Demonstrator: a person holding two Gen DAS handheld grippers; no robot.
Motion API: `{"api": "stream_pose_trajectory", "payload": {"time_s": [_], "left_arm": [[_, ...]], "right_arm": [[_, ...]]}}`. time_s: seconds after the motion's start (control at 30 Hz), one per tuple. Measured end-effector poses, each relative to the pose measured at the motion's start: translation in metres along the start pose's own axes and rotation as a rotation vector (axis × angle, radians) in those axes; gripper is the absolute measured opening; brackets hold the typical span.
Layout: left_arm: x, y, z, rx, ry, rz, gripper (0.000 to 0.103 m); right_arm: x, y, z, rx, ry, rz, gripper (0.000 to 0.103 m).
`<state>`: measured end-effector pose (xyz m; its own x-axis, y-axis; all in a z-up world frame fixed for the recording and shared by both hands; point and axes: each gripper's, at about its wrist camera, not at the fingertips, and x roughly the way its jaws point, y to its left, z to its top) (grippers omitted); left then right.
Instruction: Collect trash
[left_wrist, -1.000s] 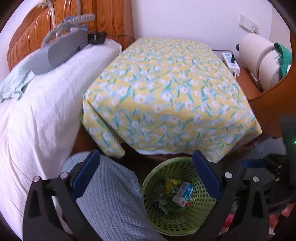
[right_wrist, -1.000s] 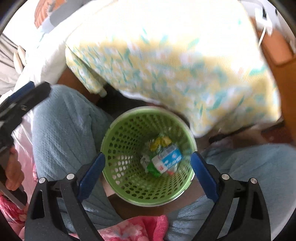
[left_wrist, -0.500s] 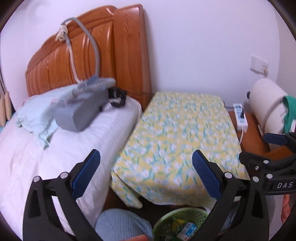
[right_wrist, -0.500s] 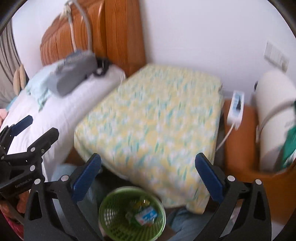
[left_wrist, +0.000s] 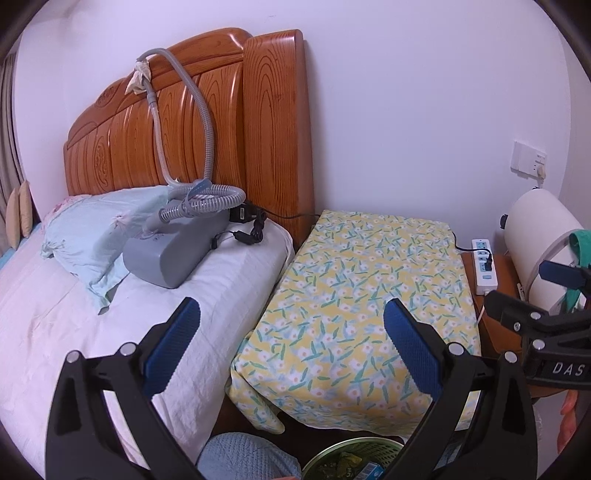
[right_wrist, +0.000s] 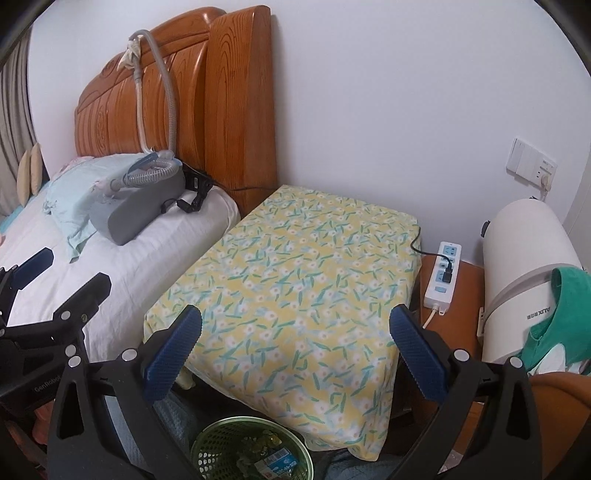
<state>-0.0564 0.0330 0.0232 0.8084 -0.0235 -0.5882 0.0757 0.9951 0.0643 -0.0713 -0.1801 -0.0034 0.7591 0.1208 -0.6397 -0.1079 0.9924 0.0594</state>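
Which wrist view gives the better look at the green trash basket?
The right wrist view: the green trash basket shows most of its rim, mesh wall and wrappers inside. The left wrist view catches only its far rim at the bottom edge.

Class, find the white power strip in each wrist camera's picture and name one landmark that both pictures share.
Left wrist view: the white power strip lies far right, on the wooden stand beside the floral cloth.
Right wrist view: the strip lies right of centre, between cloth and white cylinder.
Shared landmark: the wooden headboard.
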Motion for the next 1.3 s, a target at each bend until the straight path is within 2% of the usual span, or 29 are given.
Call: {"api": "stream_pose_trajectory", "payload": {"time_s": [0.17,1.3], "left_arm": [[0.005,0.002,-0.001,-0.011,0.014,-0.020,0.095],[-0.006,-0.004,-0.003,0.006,-0.002,-0.018,0.095]], "right_arm": [[0.002,0.003,-0.007,-0.004,0.008,0.004,0.101],[-0.001,0.009,-0.012,-0.006,0.014,0.012,0.101]]}}
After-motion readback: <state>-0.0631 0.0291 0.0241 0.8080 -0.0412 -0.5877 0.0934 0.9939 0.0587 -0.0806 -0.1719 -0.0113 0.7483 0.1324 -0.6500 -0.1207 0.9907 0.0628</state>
